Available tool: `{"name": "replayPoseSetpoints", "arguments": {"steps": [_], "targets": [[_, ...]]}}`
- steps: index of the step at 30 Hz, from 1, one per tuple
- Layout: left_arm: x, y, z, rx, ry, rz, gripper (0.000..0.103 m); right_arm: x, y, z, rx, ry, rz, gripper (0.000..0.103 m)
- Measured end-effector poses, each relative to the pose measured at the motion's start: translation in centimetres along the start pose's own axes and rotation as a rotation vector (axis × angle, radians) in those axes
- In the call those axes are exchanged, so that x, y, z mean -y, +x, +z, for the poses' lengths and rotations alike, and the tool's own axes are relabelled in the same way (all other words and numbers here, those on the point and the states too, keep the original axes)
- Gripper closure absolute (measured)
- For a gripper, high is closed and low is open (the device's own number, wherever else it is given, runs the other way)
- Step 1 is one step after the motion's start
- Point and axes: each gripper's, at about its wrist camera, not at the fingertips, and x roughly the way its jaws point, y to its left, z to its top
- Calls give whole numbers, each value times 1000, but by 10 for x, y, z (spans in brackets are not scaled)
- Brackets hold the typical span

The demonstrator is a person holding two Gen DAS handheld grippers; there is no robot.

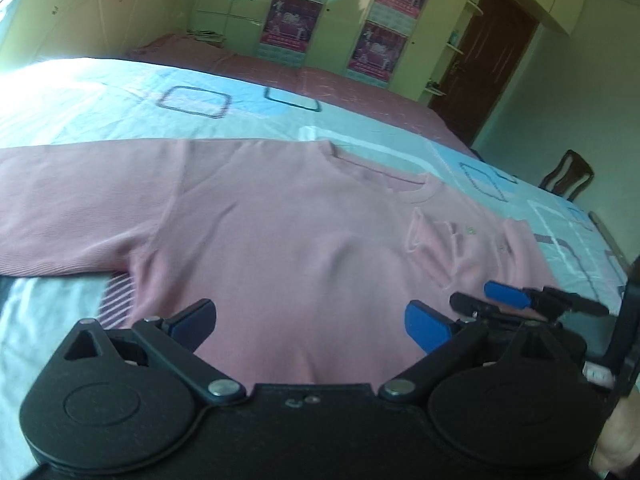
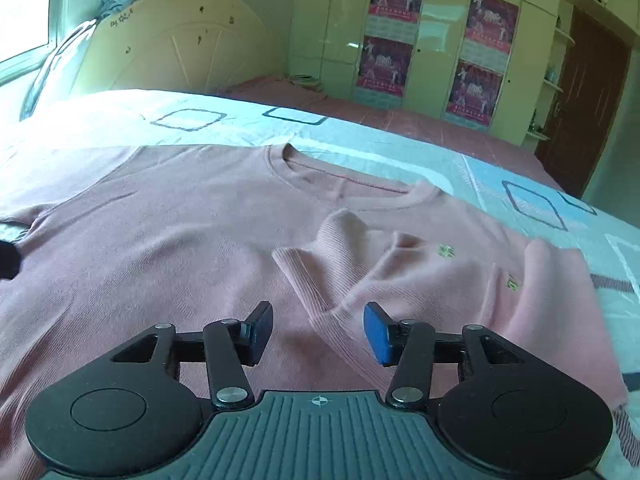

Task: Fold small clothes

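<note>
A pink long-sleeved top (image 1: pixel 280 220) lies flat, front up, on the bed, collar (image 1: pixel 380 176) toward the far side. Its right sleeve (image 2: pixel 340 264) is folded in over the chest, cuff near the middle. Its left sleeve (image 1: pixel 72 208) stretches out flat to the left. My left gripper (image 1: pixel 312 320) is open over the lower body of the top, holding nothing. My right gripper (image 2: pixel 318 330) is open just above the folded sleeve and holds nothing; it also shows at the right of the left wrist view (image 1: pixel 520 300).
The bed has a pale blue sheet (image 1: pixel 120 96) with square patterns and a pink cover (image 2: pixel 400 116) beyond it. A cream headboard (image 2: pixel 172 48) stands at the far left. Wardrobes with posters (image 2: pixel 476 52), a brown door (image 2: pixel 588 100) and a wooden chair (image 1: pixel 568 176) stand beyond the bed.
</note>
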Motion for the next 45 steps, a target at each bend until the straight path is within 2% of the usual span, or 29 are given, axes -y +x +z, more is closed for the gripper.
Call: {"name": "replayPoseSetpoints", "arguments": {"steps": [1, 3, 4, 5, 6, 7, 9, 11, 14, 15, 16, 17, 18, 22, 25, 27, 30, 36, 38, 39, 40, 41, 42, 43, 45], "targets": [[10, 13, 5, -11, 5, -32, 5, 12, -6, -5, -6, 20, -21, 55], [29, 42, 11, -30, 24, -83, 6, 40, -26, -18, -24, 74, -65, 63], [39, 57, 13, -47, 39, -95, 13, 54, -35, -24, -35, 111, -79, 65], [47, 73, 15, -71, 47, -111, 21, 69, -40, -30, -44, 146, -92, 68], [54, 88, 18, -102, 46, -130, 47, 84, -46, -35, -53, 175, -102, 70], [60, 103, 19, -138, 34, -140, 59, 96, -47, -39, -61, 197, -111, 70], [70, 123, 21, -161, 30, -131, 58, 118, -54, -47, -67, 246, -127, 71], [83, 135, 23, -144, 59, -106, 55, 132, -60, -53, -64, 275, -148, 71], [99, 150, 32, -138, 76, -108, 57, 147, -63, -57, -50, 305, -196, 71], [103, 154, 35, -137, 91, -102, 64, 153, -66, -60, -48, 321, -225, 70], [106, 157, 37, -140, 103, -99, 79, 159, -65, -61, -51, 340, -238, 70], [107, 153, 40, -127, 107, -103, 91, 166, -61, -61, -54, 366, -233, 70], [107, 148, 44, -109, 107, -110, 97, 174, -61, -64, -53, 397, -214, 70], [95, 108, 57, 31, 107, -110, 97, 188, -57, -64, -37, 427, -179, 70], [67, 87, 58, 94, 73, -29, 97, 190, -55, -64, -36, 412, -180, 71], [40, 88, 53, 63, 17, 29, 97, 188, -55, -65, -32, 398, -180, 71], [14, 96, 37, 4, -57, 52, 97, 187, -54, -66, -27, 383, -182, 71], [15, 94, 20, 53, -68, 74, 97, 187, -53, -66, -33, 362, -181, 72], [14, 90, 17, 58, -77, 74, 94, 187, -53, -66, -39, 354, -177, 72], [12, 88, 17, 57, -82, 69, 81, 188, -54, -65, -45, 352, -169, 72], [10, 86, 16, 56, -89, 58, 64, 190, -57, -64, -48, 357, -158, 71], [7, 82, 17, 71, -93, 57, 54, 192, -61, -64, -46, 366, -144, 71], [5, 78, 19, 98, -91, 74, 31, 195, -65, -65, -41, 370, -127, 71], [1, 75, 22, 129, -84, 92, 22, 196, -70, -66, -35, 366, -121, 71], [-8, 80, 34, 112, -88, 69, 25, 198, -80, -68, -15, 355, -117, 71]]}}
